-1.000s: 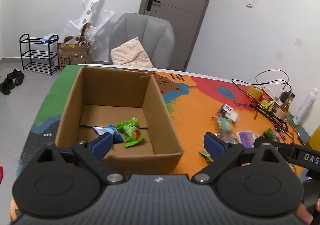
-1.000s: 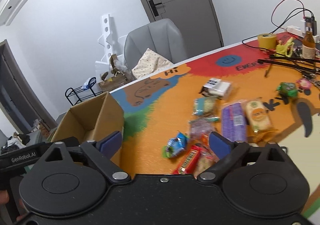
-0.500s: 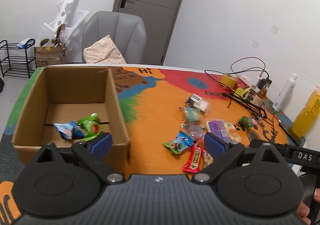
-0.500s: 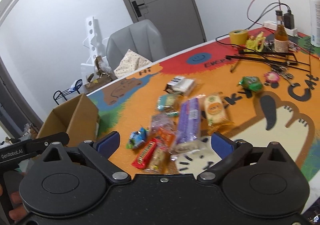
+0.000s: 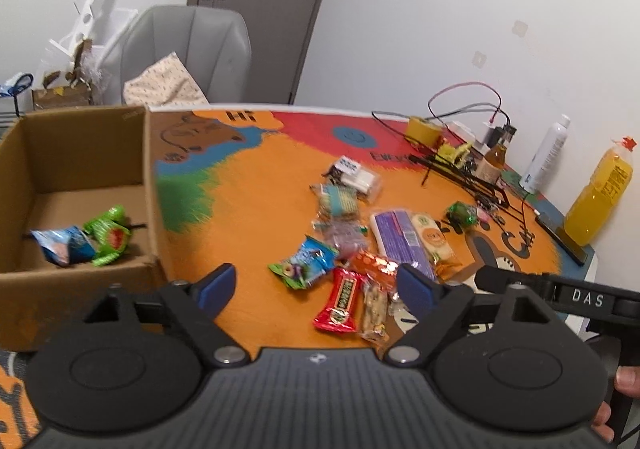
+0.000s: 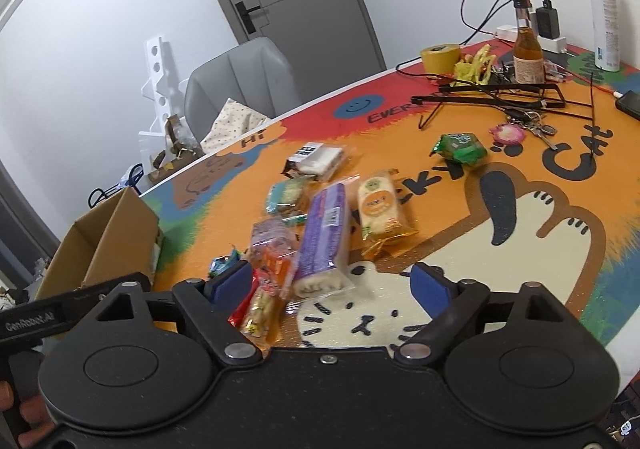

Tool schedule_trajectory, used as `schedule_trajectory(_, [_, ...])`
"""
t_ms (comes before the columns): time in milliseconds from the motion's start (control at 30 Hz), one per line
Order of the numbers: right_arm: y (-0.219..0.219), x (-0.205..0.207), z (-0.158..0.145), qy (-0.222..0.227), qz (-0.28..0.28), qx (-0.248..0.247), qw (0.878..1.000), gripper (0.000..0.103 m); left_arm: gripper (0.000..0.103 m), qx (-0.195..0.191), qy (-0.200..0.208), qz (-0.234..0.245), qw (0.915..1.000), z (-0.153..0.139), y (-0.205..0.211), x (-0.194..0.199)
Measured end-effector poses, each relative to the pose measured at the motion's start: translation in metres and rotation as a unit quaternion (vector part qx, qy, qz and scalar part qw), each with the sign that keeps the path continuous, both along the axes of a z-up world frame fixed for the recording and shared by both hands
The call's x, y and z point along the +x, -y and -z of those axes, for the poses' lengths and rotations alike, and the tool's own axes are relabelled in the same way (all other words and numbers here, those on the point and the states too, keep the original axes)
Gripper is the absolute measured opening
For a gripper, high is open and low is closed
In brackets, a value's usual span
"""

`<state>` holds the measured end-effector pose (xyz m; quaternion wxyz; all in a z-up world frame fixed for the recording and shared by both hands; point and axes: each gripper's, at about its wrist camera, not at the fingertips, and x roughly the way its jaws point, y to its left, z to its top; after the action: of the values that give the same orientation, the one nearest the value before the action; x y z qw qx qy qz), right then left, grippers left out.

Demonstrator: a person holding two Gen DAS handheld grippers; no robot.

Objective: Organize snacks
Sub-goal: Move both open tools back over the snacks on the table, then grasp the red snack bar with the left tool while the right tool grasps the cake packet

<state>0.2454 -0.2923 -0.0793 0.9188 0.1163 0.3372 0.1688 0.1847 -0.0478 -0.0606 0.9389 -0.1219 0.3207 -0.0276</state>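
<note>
The left gripper (image 5: 314, 283) hangs over the near edge of the colourful surface (image 5: 256, 209), its 2 fingers (image 5: 218, 283) apart with nothing clamped between them; they have just been closing a little. Left of its left finger stands an open cardboard box (image 5: 149, 185), holding 2 snacks side by side: a blue packet (image 5: 60, 247) and a green packet (image 5: 110, 239) touching it. Between the fingers and just beyond them lies a blue-and-green pouch (image 5: 306, 261), with a red bar (image 5: 340, 301) and a pale nut bar (image 5: 375, 309) nearer the right finger. Past the right fingertip lie an orange wrapper (image 5: 374, 263), a purple pack (image 5: 398, 239) and a beige biscuit pack (image 5: 434, 241) side by side. Farther out sit a teal packet (image 5: 338, 201) and a white pack (image 5: 356, 177). Well right of the right finger a small green snack (image 5: 460, 213) lies alone, near black cables (image 5: 472, 177).

The right gripper (image 6: 332, 283) also has its fingers (image 6: 430, 287) spread and empty above the surface, and they too have just been narrowing. The box stands left of its left finger. Beside that finger's tip lie the red bar and nut bar; the near end of the purple pack sits between the fingers, closer to the left one. Ahead of the right finger the surface shows a printed cat face (image 6: 360, 321).
</note>
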Motion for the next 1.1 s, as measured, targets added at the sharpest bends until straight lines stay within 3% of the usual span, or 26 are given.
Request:
schedule_trajectory(200, [0.006,0.013,0.008,-0.005,0.010,-0.006,1.000,0.071,0.066,-0.008,-0.021,0.007,0.9997,0.016,0.005,0.016])
schedule_trajectory(633, [0.007,0.042,0.024,-0.013,0.014,-0.020,1.000,0.065,0.040,-0.007,-0.066,0.018,0.9976,0.051,0.023,0.053])
schedule_trajectory(733, [0.006,0.050,0.028,-0.016,0.015,-0.021,1.000,0.065,0.031,-0.002,-0.077,0.019,0.9969,0.060,0.026,0.060])
schedule_trajectory(800, [0.005,0.055,0.031,-0.017,0.016,-0.022,0.999,0.065,0.019,0.004,-0.072,0.019,0.9972,0.062,0.027,0.063])
schedule_trajectory(1100, [-0.005,0.078,0.039,-0.018,0.013,-0.037,0.999,0.066,0.018,0.005,-0.068,0.002,0.9977,0.060,0.016,0.077])
